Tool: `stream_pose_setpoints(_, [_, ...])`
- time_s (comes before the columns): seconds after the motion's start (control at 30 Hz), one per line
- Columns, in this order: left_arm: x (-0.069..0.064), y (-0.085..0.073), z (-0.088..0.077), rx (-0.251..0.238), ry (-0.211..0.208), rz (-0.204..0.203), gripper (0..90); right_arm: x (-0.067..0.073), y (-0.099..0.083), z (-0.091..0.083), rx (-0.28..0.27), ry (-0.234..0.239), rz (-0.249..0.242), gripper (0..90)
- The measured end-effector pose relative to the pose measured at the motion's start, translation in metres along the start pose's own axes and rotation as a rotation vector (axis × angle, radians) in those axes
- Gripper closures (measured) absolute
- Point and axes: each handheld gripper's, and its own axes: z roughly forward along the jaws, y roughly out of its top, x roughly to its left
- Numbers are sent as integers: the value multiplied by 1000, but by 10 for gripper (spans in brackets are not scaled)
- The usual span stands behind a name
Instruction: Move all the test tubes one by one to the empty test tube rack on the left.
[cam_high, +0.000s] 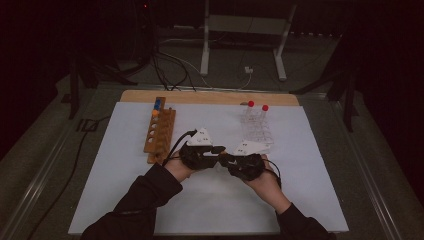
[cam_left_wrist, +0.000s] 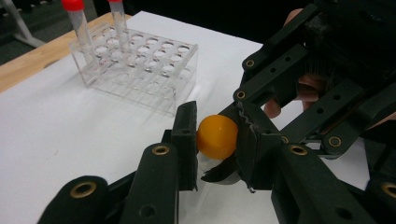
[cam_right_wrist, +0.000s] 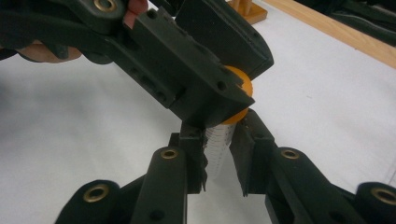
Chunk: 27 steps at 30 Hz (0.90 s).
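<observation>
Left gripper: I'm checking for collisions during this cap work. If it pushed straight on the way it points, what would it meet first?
The left gripper is clamped on the orange cap of a tube held by the right gripper. Straight ahead, it would probably meet the right gripper's linkage first; the clear rack sits off to the side. Depth is uncertain.

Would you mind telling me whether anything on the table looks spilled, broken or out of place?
Nothing stands out. The right gripper holds a clear tube, and the left gripper is shut on its orange cap. The clear rack and the wooden rack stand upright on the white sheet, with nothing spilled.
</observation>
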Motion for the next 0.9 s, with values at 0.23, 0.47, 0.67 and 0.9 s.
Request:
stream_pose_setpoints(0.23, [5, 2, -6, -27, 47, -18, 715, -3, -1, 2, 14, -3, 27, 554])
stream_pose_setpoints(0.47, [19, 6, -25, -63, 106, -50, 715, -6, 1, -5, -18, -8, 44, 351])
stream_pose_setpoints(0.67, [35, 9, -45, -82, 169, -73, 715, -9, 5, -14, -57, -17, 71, 171])
stream_pose_setpoints(0.9, [51, 13, -68, -101, 242, -87, 715, -18, 7, -24, -95, -43, 121, 24])
